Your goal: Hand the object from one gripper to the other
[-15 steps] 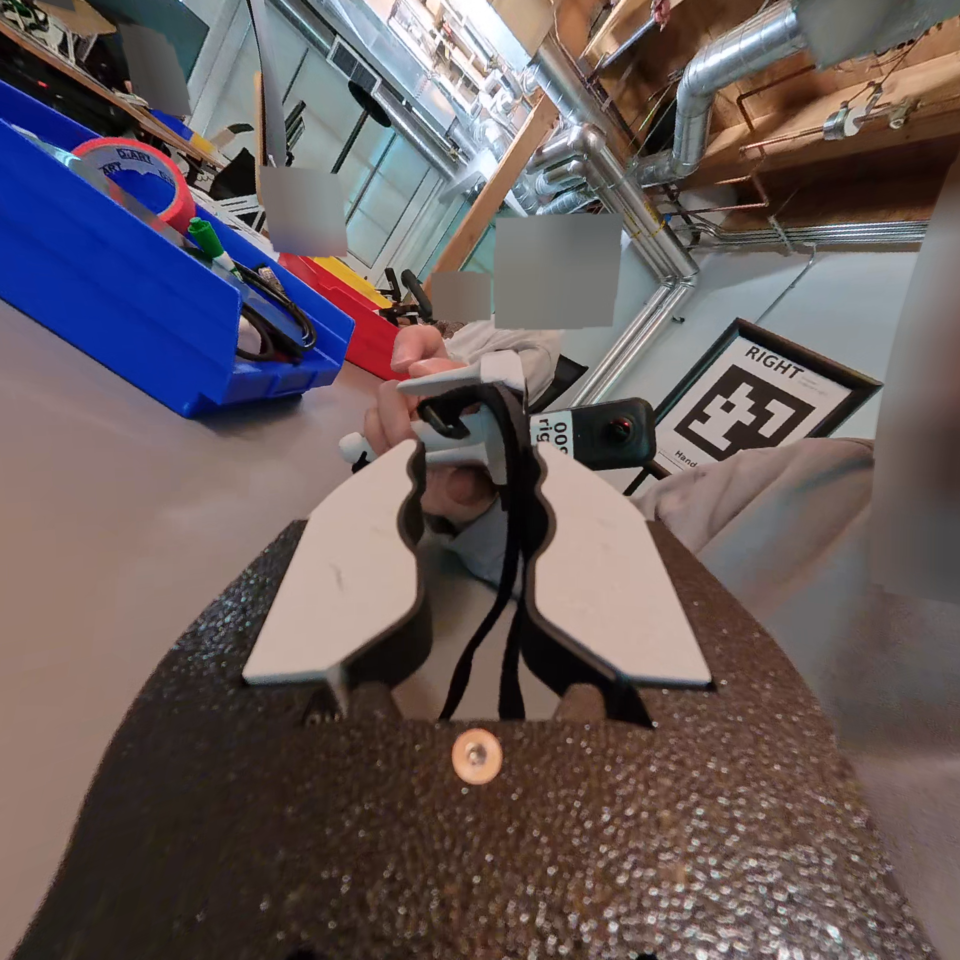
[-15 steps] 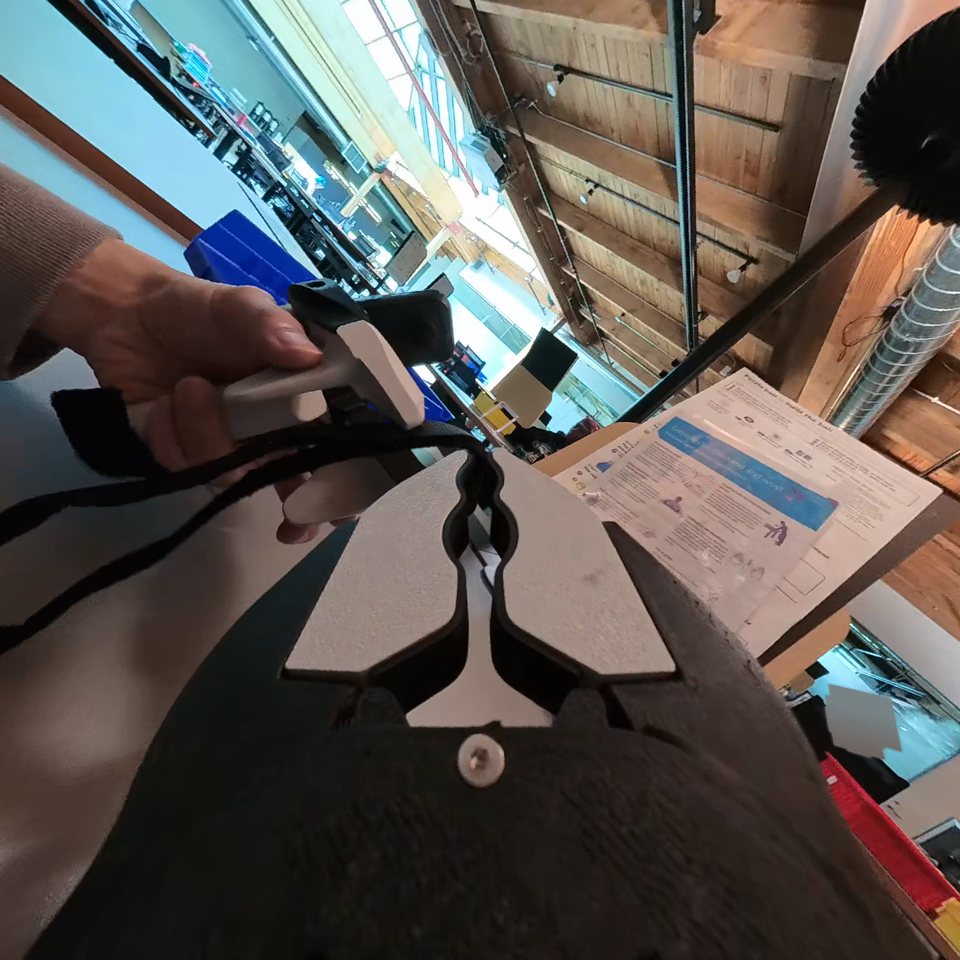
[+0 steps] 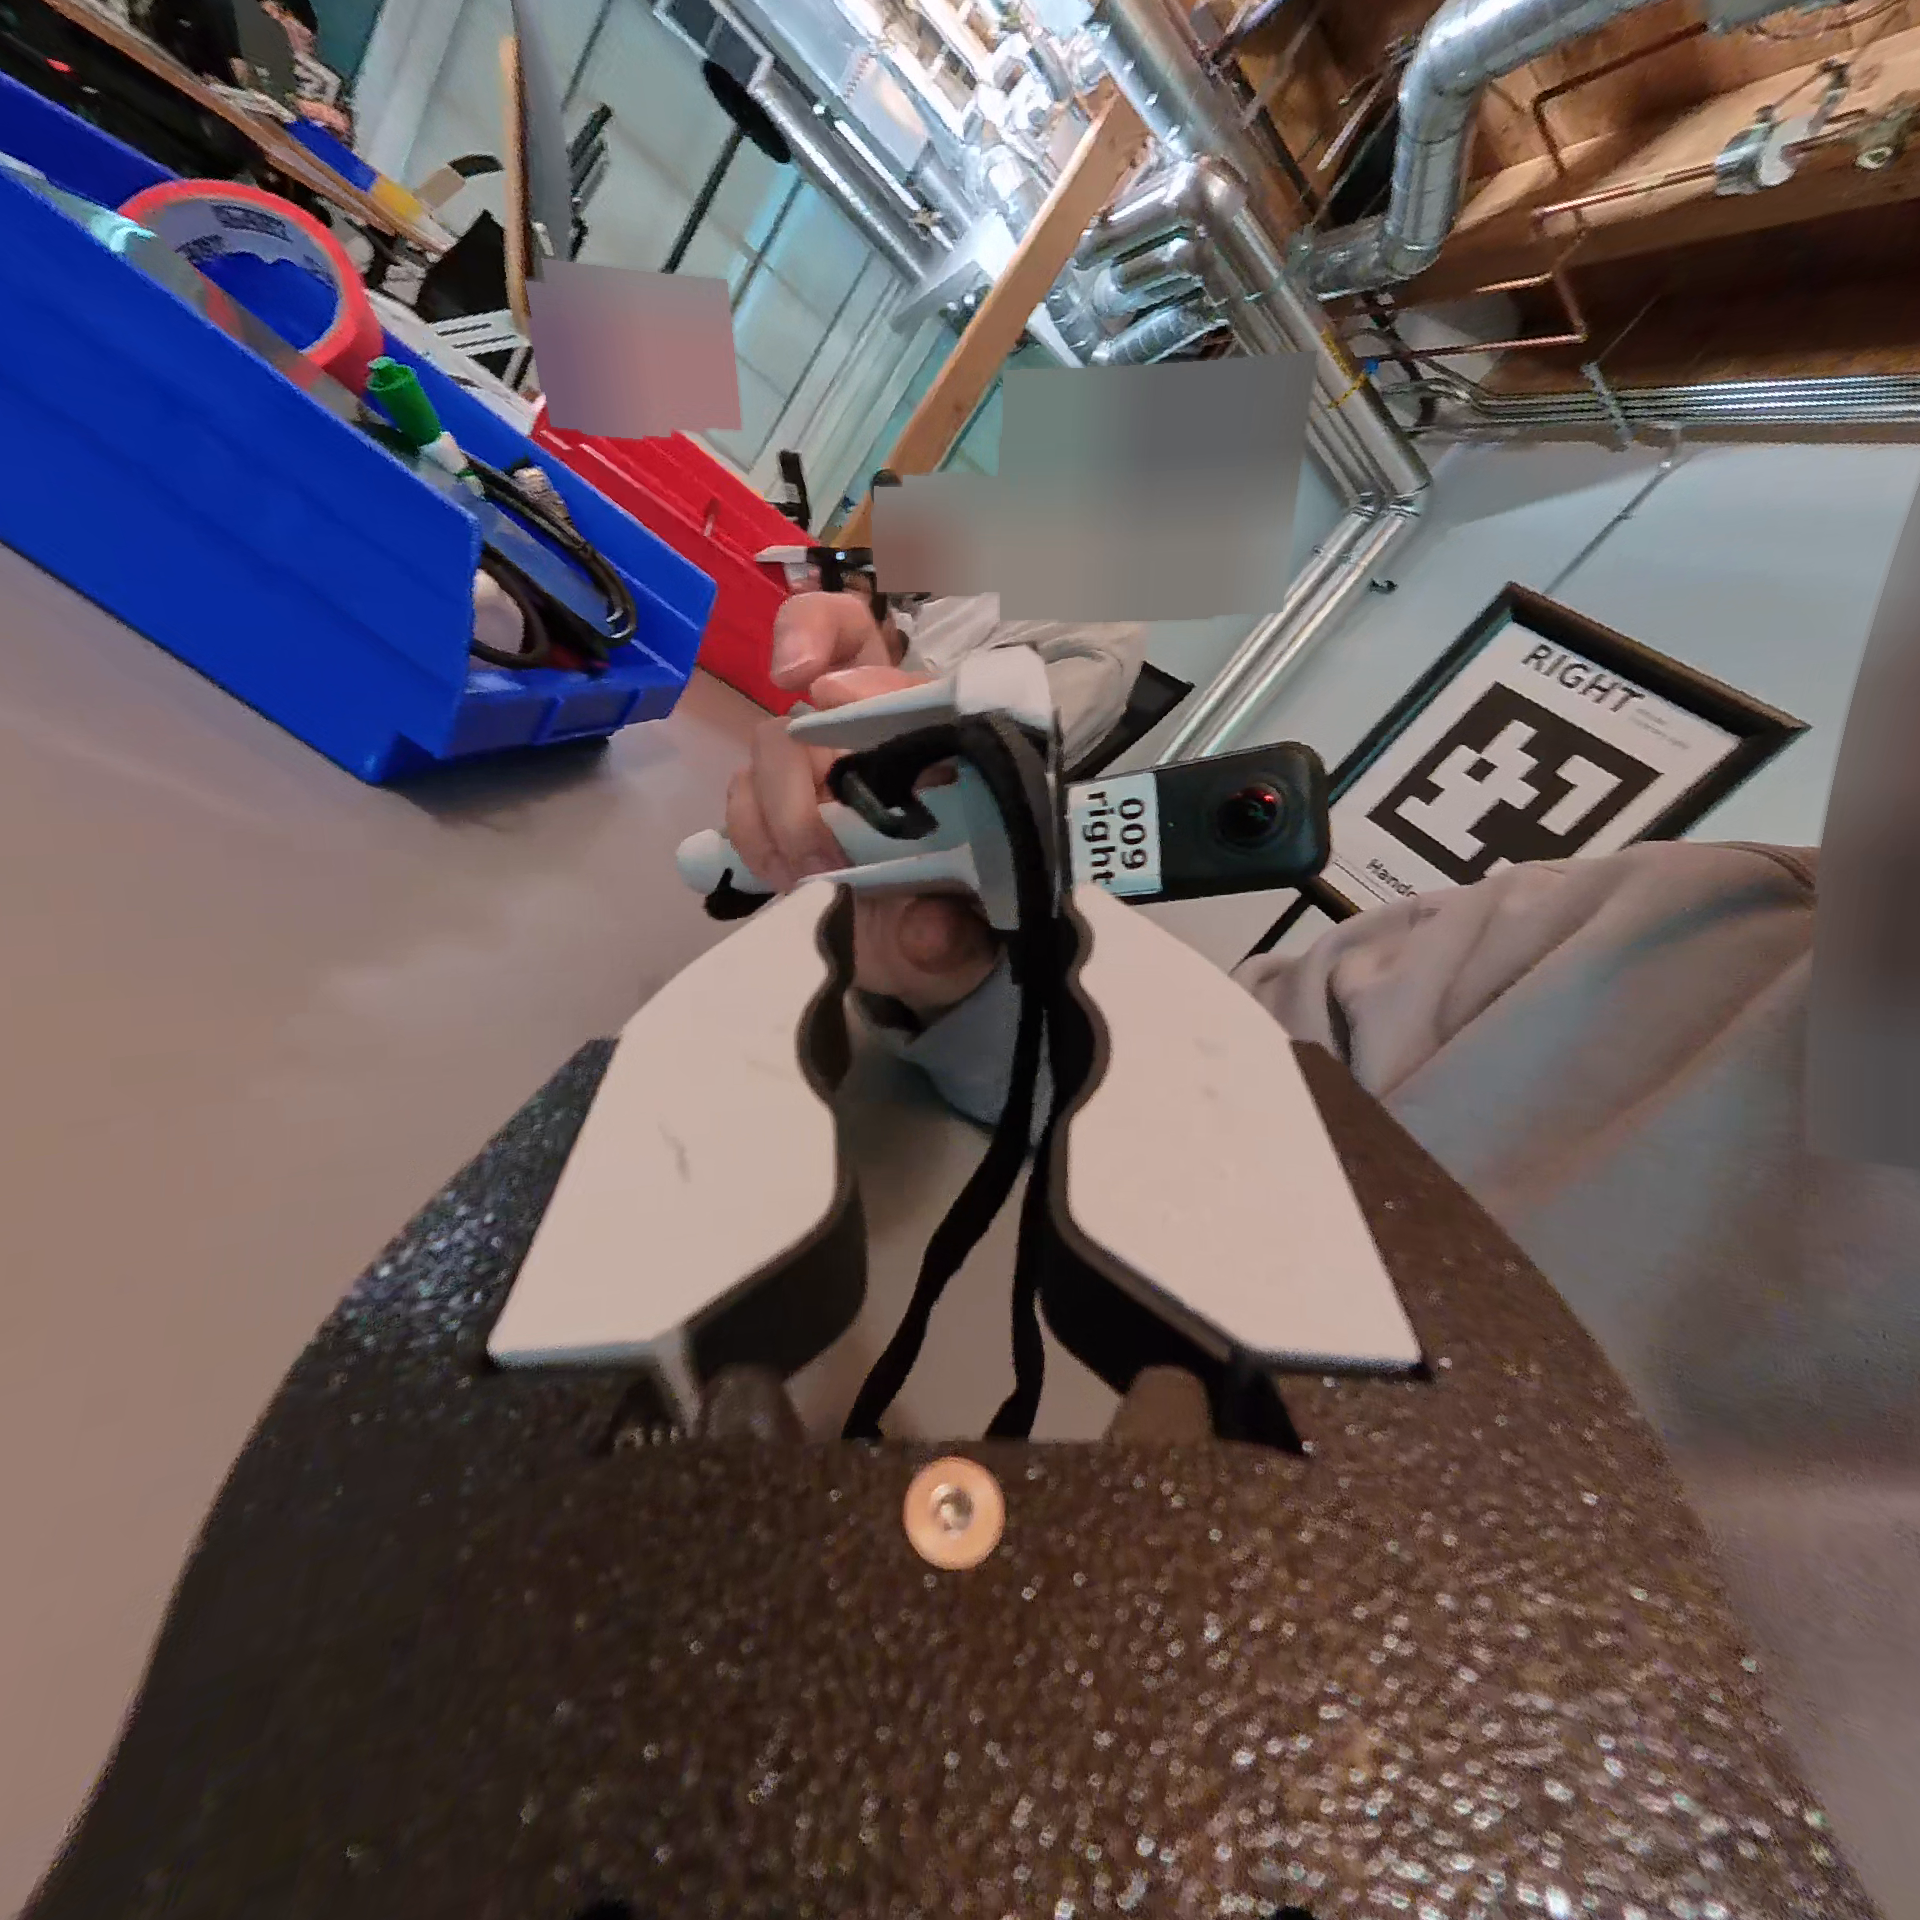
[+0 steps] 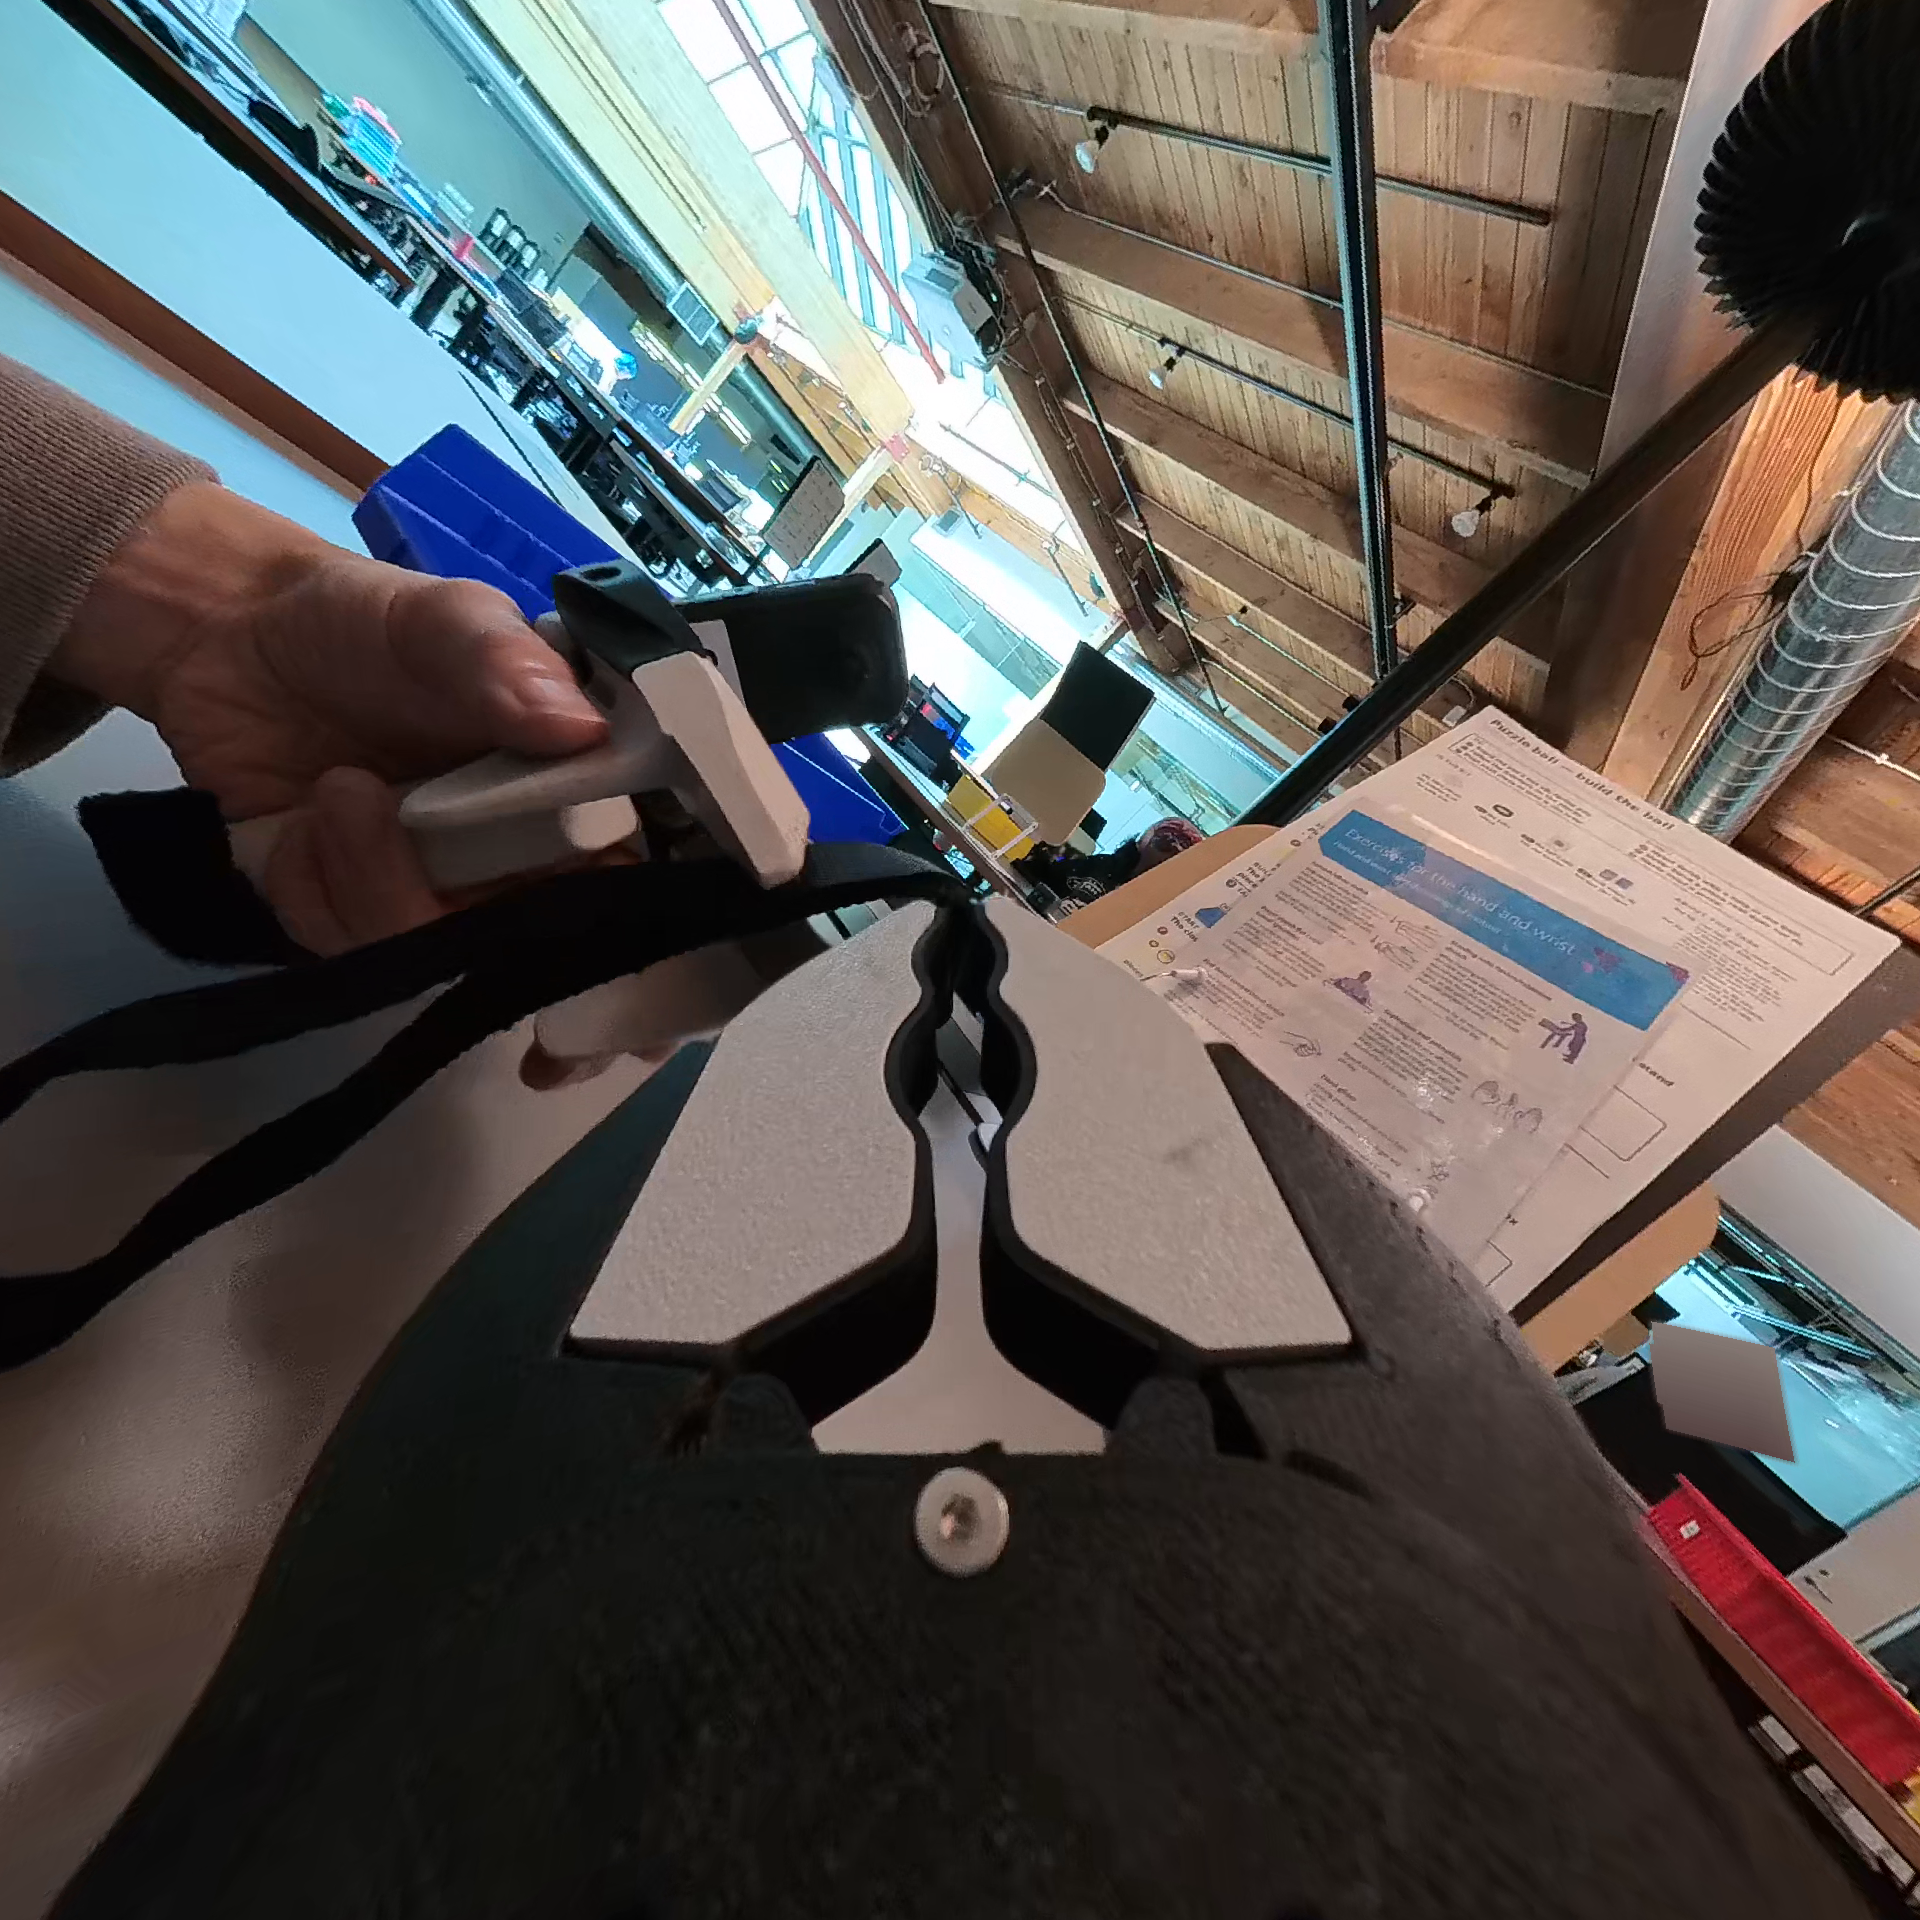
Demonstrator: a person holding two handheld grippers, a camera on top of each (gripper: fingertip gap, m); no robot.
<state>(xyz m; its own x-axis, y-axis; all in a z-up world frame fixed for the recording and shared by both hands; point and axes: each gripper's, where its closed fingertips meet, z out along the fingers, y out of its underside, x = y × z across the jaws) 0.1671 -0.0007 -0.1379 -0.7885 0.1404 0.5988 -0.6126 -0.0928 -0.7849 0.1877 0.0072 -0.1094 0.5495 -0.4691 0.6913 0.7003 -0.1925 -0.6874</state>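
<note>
A long black strap (image 3: pixel 1023 1091) hangs from my right gripper (image 4: pixel 961 914), which is shut on it at the fingertips. In the right wrist view the strap (image 4: pixel 468 956) runs off to the left in two strands. My left gripper (image 3: pixel 956 935) is open, and the strap passes between its fingers, close to the right one. In the left wrist view the right gripper (image 3: pixel 1013 800) is just ahead of my left fingertips, held by a hand (image 3: pixel 790 821). In the right wrist view the left gripper (image 4: pixel 717 769) is held by a hand just above the strap.
A blue bin (image 3: pixel 260 540) with a red tape roll (image 3: pixel 343 301) and cables stands on the grey table (image 3: pixel 260 987) at the left, with a red bin (image 3: pixel 717 520) behind it. A framed marker sign (image 3: pixel 1507 769) is at the right. Printed sheets (image 4: pixel 1455 997) lean on a board. My left and right fingertips are right by each other.
Both views have shifted only slightly. The right gripper stays shut on the strap and the left stays open around it.
</note>
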